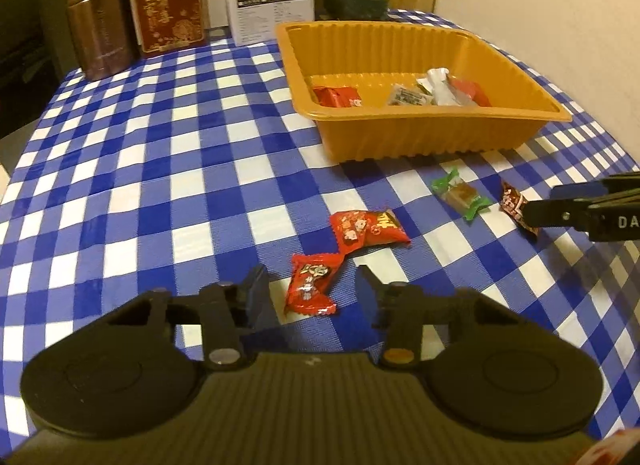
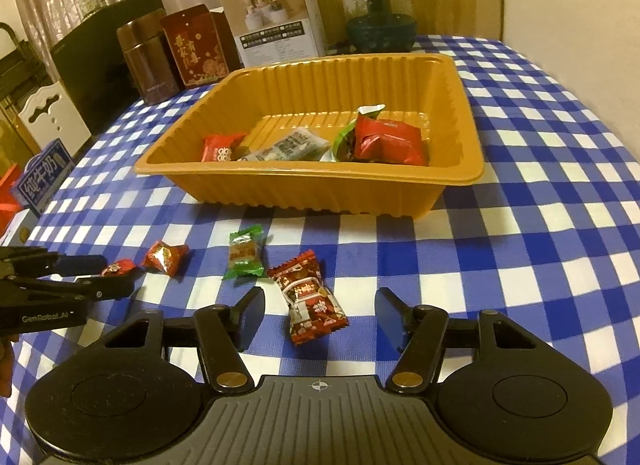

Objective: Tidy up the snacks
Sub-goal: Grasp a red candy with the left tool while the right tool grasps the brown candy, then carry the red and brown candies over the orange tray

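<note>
Snacks are split between the tray and the tablecloth right now. Orange plastic tray (image 2: pixel 312 185) sits on the blue checked tablecloth (image 1: pixel 160 169) and holds a handful of wrapped snacks, including a small red packet (image 2: pixel 219 148) at its left end and a bigger red packet (image 2: pixel 390 141) at the right. Four pieces lie loose on the cloth in front of the tray.

Left gripper (image 1: pixel 312 291) is down low with its jaws partly open, straddling a red candy (image 1: pixel 310 285). Pads sit on either side of it with a gap showing, so nothing is gripped. Another red candy (image 1: pixel 368 231) lies just beyond, touching the first one's corner.

Right gripper (image 2: pixel 318 315) is in the same pose, jaws about half open around a dark red candy (image 2: pixel 310 301), not pinching it either. A green-wrapped candy (image 2: pixel 245 253) lies between the two grippers' targets, near the tray's front wall.

Tins and boxes stand along the back of the table.
</note>
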A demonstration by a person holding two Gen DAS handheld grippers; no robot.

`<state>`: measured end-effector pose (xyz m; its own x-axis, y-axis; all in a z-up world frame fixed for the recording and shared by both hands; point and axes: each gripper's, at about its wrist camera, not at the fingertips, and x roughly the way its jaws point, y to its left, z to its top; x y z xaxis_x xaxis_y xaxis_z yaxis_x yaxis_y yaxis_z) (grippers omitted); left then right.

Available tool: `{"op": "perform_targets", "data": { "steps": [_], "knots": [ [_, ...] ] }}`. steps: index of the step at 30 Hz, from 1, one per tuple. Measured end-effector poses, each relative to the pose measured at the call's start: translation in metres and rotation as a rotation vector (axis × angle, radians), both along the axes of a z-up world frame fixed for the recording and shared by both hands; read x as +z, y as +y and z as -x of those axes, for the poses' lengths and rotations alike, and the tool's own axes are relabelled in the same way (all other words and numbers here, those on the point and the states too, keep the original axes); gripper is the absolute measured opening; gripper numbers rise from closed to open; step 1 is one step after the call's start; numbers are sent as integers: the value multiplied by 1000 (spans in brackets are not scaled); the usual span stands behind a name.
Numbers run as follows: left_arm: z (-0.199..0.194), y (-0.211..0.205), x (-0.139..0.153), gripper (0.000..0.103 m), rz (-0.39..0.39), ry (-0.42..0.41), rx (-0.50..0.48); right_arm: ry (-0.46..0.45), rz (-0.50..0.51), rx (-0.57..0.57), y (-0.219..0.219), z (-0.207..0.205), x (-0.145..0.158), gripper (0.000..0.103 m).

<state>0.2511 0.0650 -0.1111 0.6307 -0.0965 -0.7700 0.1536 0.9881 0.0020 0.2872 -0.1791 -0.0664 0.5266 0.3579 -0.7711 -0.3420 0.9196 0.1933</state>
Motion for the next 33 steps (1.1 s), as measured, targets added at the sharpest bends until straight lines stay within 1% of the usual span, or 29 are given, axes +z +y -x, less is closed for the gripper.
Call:
{"op": "perform_targets", "data": {
  "steps": [4,6,13,16,18,19,20,22,27,33],
  "knots": [
    [-3,-1,-1,33,-14,4,-12,-7,6,24,6,-4,-3,58],
    [-3,-1,-1,21,-12,6,-8,-10,8,34,9,-6,-4,57],
    [3,-2,1,19,10,12,11,-19,42,69,18,-12,-9,51],
    [7,-2,2,18,25,16,23,-31,75,87,21,-12,-10,44],
    [11,-3,3,18,33,20,31,-48,114,106,24,-9,-11,38],
    [12,-3,3,18,40,22,35,-56,131,117,26,-7,-11,36],
    [14,-4,3,18,45,24,40,-62,146,126,27,-5,-12,30],
    [17,-4,4,18,52,27,49,-72,175,136,28,-1,-12,26],
    [27,-9,9,18,75,31,61,-47,156,126,26,9,-10,23],
    [40,-19,22,18,96,20,62,-26,92,77,18,32,6,23]
  ]
}}
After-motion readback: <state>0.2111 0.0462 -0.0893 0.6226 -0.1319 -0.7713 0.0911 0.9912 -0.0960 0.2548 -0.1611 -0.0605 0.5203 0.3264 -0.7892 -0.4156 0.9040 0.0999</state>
